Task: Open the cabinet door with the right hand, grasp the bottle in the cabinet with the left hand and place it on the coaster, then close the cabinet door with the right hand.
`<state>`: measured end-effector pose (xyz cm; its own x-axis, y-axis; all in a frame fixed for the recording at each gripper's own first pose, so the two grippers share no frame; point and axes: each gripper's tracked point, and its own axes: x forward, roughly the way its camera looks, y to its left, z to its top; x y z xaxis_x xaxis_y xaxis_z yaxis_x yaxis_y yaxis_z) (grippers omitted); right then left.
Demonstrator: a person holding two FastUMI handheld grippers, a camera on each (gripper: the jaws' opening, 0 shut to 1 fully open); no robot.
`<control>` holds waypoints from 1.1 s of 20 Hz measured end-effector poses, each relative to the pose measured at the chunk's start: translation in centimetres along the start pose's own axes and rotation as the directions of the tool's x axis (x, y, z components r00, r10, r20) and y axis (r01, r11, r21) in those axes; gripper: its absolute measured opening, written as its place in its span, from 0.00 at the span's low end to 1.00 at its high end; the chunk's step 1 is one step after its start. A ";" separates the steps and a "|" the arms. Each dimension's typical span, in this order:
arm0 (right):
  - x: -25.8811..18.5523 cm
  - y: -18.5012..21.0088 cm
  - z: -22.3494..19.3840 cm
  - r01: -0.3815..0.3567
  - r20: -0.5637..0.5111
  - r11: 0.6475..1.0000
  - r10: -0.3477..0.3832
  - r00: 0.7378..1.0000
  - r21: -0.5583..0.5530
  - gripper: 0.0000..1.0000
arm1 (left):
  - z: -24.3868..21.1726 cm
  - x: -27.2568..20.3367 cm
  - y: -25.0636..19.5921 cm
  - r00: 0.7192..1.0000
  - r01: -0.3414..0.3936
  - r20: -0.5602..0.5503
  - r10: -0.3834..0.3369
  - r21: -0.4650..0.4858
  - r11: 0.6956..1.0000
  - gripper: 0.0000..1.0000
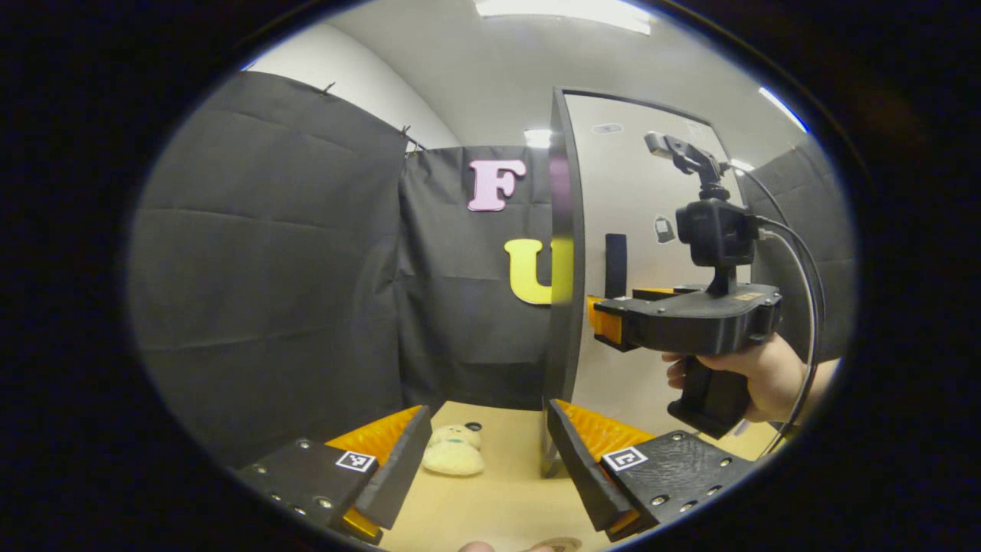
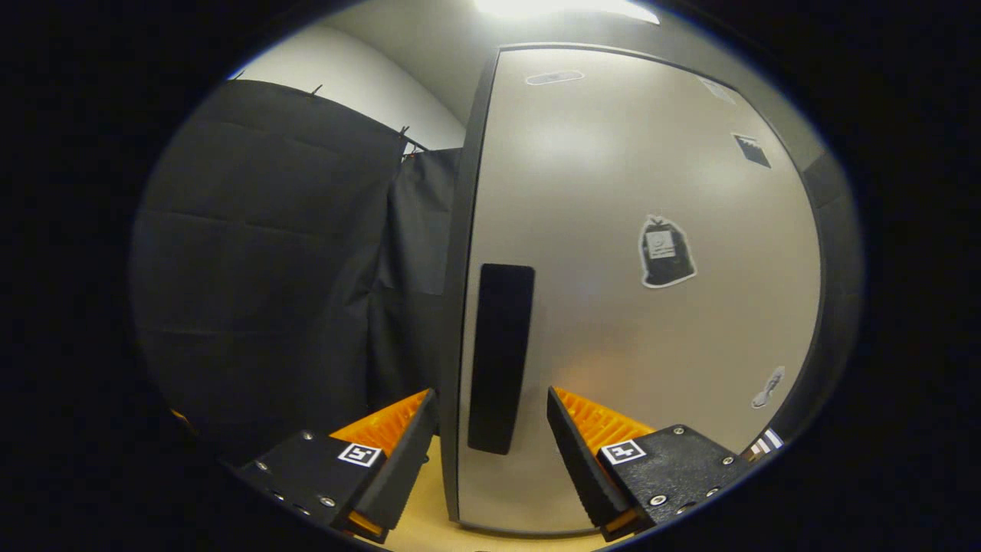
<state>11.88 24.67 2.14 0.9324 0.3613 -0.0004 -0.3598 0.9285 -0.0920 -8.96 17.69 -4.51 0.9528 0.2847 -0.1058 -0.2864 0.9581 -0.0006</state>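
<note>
I am holding the right hand-held gripper (image 2: 490,452) spread apart before the cabinet door (image 2: 613,307) handle (image 2: 500,356); the left hand-held gripper (image 1: 487,460), also apart, is showing a plush toy (image 1: 454,451) at lower centre on the desk (image 1: 498,498).

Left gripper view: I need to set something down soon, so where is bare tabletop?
Bare table runs between the plush toy and the cabinet door edge. Right of the door it is crowded by the right gripper.

the cabinet door (image 1: 565,253) stands upright on the table (image 1: 506,491), right of the plush toy (image 1: 454,450). the right gripper (image 1: 605,318) sits before the door's handle (image 2: 500,356), its hand (image 1: 755,376) behind it.
</note>
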 end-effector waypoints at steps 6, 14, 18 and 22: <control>1.0 -0.9 -0.6 0.012 -0.037 0.999 -0.010 0.999 0.045 0.31 | -0.6 -0.2 0.6 1.000 0.003 -0.008 -0.004 -0.012 1.000 0.90; -0.7 -0.3 -0.8 -0.062 -0.076 0.997 0.064 0.995 0.036 0.16 | -0.6 -0.4 0.2 1.000 0.026 0.002 -0.026 -0.027 0.999 0.92; -1.2 0.1 -0.8 -0.103 -0.097 0.994 0.107 0.990 0.048 0.16 | -1.7 0.1 0.5 0.999 0.023 -0.030 -0.024 -0.034 0.999 0.91; -2.0 0.1 0.0 -0.152 -0.101 0.987 0.158 0.982 0.060 0.16 | -1.3 -0.1 0.7 0.999 -0.025 -0.026 0.024 -0.052 0.998 0.91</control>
<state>9.95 24.07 2.13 0.8626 0.4926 -0.1154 -0.4988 0.8662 -0.0311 -9.39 18.32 -5.78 0.9428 0.3065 -0.1311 -0.3150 0.9478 -0.0499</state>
